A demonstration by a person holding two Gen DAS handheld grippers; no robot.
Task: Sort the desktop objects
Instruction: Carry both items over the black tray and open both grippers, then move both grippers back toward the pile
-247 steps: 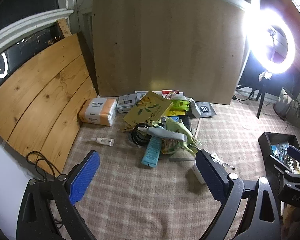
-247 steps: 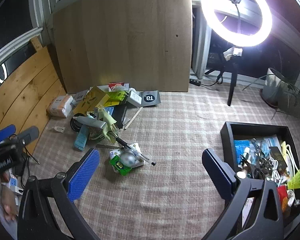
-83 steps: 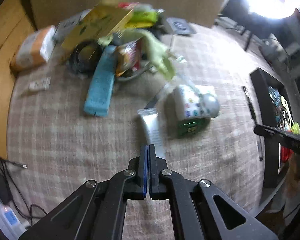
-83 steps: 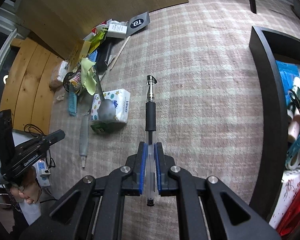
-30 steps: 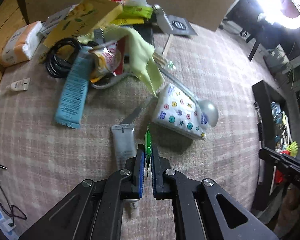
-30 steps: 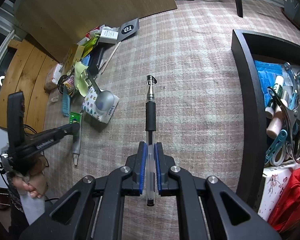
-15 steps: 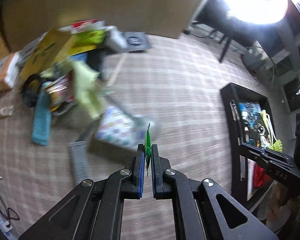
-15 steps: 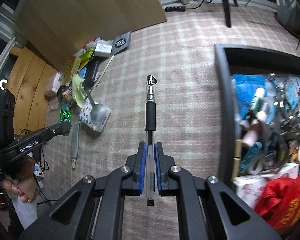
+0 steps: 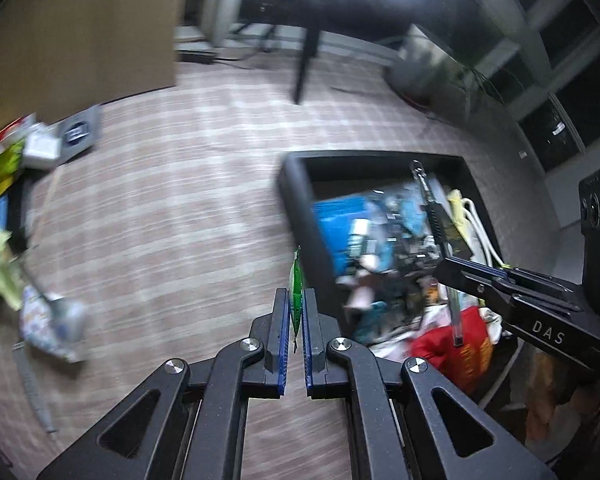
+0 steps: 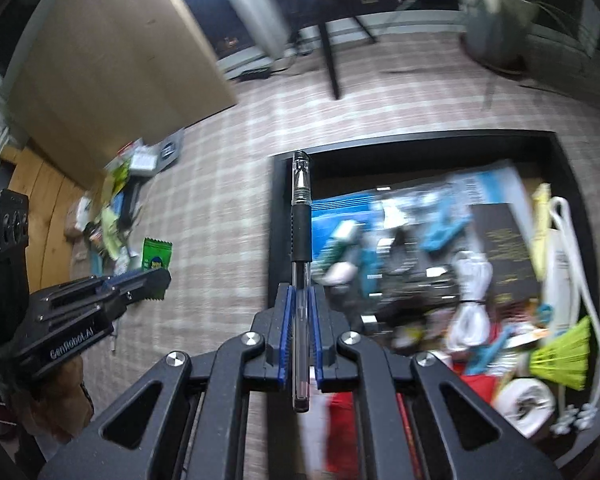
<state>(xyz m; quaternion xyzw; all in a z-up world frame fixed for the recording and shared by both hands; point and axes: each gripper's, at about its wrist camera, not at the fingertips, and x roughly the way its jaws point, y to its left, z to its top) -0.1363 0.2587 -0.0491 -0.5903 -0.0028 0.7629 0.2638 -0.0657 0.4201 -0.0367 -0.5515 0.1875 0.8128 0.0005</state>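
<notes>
In my right claw (image 10: 299,320) I grip a clear plastic gel pen with a black rubber sleeve (image 10: 301,216), clamped low on its barrel so most of its length juts forward, its tip over the near wall of the black rectangular storage tray (image 10: 275,208). The pen is light, stiff and smooth; I judge the bare barrel could slide between the pads, so the rubber sleeve would be the surer place to hold it. My left claw (image 9: 295,312) is closed on a small flat green foil sachet (image 9: 296,280), pinched edge-on with its upper part standing free of the pads. It is nearly weightless and limp, and I judge it will flop or flutter on release, so a hold near its middle suits it best.

Both things hang at the tray's left side: the pen over the wall, the sachet just short of it above the checked beige cloth on the bench (image 9: 172,208). The tray is crowded with blue packets, cords and a yellow-green shuttlecock (image 10: 564,354).

A second ago the left claw hung over the pile of clutter (image 9: 4,200) by the tissue pack and the grey tube; now that pile sits at the far left edge of its view and the tray fills the right. The right view has likewise swung from the tray's edge to its contents. Both grips are unchanged.
</notes>
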